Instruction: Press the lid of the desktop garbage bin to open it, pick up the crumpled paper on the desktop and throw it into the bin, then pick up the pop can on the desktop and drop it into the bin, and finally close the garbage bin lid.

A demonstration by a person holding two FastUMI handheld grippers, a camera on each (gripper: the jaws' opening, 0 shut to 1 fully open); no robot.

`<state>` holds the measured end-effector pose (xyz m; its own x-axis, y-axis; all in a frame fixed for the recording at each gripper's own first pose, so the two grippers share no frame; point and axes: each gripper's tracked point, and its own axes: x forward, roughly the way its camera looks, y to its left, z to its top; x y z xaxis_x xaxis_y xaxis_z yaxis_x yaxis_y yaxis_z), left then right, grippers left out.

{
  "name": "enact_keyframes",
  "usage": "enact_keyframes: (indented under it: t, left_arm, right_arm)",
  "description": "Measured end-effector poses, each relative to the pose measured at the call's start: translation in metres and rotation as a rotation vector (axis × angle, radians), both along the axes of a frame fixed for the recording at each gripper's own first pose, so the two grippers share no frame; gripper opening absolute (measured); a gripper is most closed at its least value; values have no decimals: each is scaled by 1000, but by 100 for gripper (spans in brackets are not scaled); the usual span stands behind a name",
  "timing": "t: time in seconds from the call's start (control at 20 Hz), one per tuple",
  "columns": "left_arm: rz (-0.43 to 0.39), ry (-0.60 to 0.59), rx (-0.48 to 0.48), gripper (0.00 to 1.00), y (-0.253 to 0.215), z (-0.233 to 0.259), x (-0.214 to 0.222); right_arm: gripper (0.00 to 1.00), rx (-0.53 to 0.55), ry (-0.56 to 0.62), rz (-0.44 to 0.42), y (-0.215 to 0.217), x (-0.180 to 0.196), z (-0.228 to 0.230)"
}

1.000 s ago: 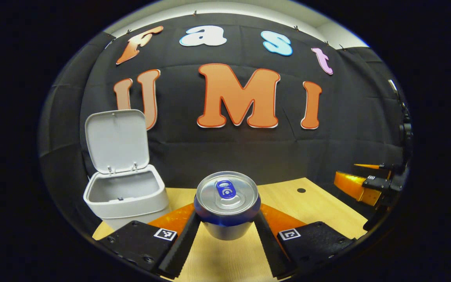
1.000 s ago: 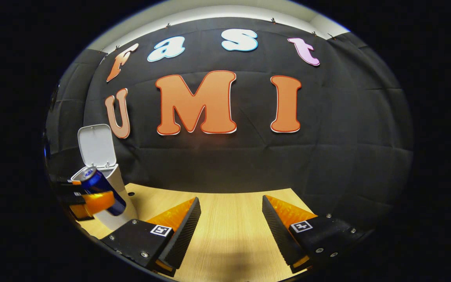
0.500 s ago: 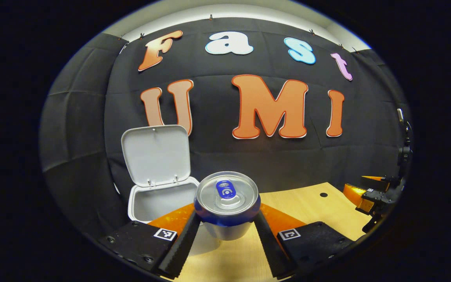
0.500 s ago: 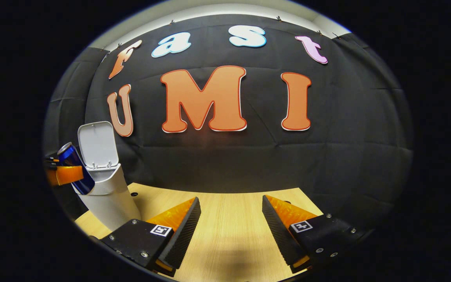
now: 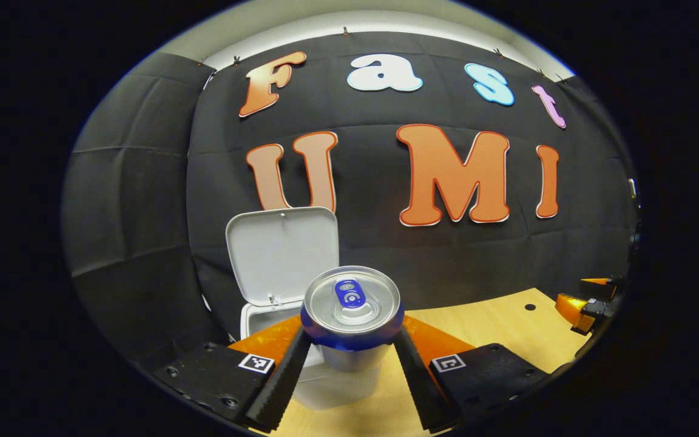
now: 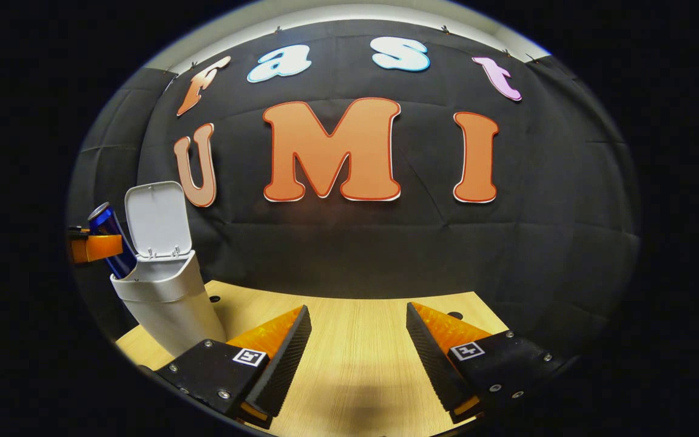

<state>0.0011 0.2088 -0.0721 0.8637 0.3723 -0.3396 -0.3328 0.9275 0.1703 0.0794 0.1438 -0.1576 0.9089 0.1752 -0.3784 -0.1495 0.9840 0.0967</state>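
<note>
L gripper (image 5: pixel 349 370) pinches the can (image 5: pixel 352 315) upright w/ both fingers, held over the bin (image 6: pixel 167 297) (lid (image 5: pixel 283 255) tipped back, mouth open) ready to drop. R gripper (image 6: pixel 355 358) idles low over the desk (image 6: pixel 355 376), fingers spread, nothing between.

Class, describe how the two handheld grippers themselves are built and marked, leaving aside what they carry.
Each gripper, left gripper and right gripper, has two wedge-shaped fingers that taper forward, with ribbed, saw-toothed inner faces. Each finger sits on a black block fastened with small screws, and each block carries a small square black-and-white tag. No cables or sleeves are visible.
</note>
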Motion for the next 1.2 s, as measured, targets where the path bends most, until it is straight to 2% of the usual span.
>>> enact_keyframes:
  t: [0.2,0.5,0.8,1.2]
  left_arm:
    - [50,-8,25,78,39,0,3]
    - [79,-4,31,79,71,-15,8]
    - [74,-25,30,78,90,-33,23]
    - [63,-20,6,83,104,-73,57]
  right_arm:
    - [94,-12,0,-4,-2,-2,1]
    - [94,-28,1,-21,-9,-7,4]
    - [94,-30,10,-52,-19,-12,1]
    - [94,-49,14,-80,-28,-14,0]
